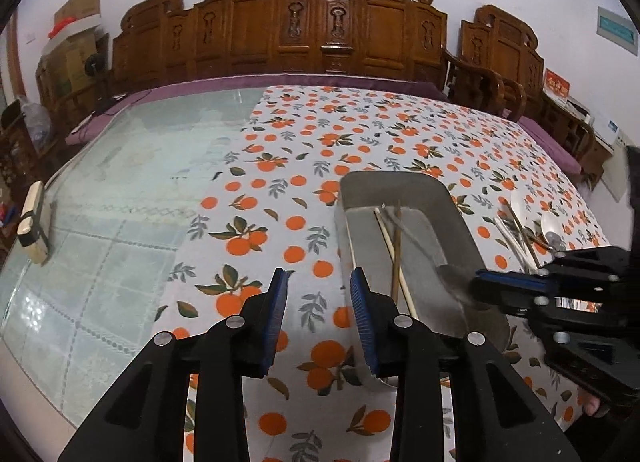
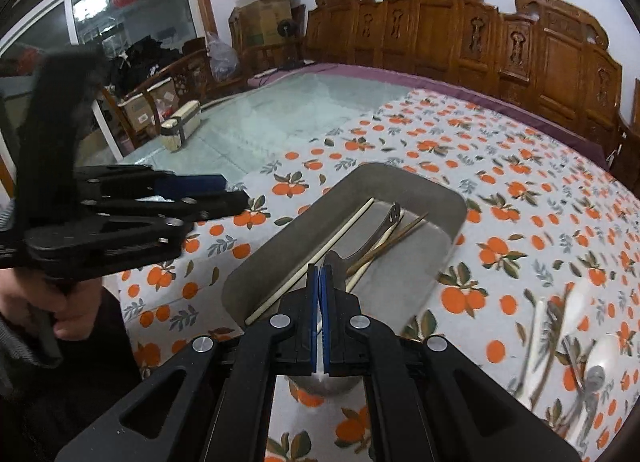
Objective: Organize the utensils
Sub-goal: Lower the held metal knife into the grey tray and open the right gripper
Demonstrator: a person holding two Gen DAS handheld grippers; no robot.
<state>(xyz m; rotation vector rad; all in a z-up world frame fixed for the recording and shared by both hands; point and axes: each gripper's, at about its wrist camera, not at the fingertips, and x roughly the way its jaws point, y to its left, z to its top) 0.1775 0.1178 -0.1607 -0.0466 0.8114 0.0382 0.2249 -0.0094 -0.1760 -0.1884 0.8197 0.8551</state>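
Right claw (image 2: pixel 319 294) pinches a metal utensil (image 2: pixel 360 250) over the tray (image 2: pixel 448 197); left claw (image 1: pixel 319 310) gapes empty.

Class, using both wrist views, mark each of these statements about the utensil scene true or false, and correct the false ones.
1. The grey tray holds chopsticks. True.
2. The left gripper is clamped on a spoon. False: nothing lies between its parted fingers.
3. The right gripper has its fingers closed on a metal utensil over the tray. True.
4. All utensils are already in the tray. False: white spoons and others lie on the tablecloth beside it.
5. The tablecloth has an orange-fruit print. True.
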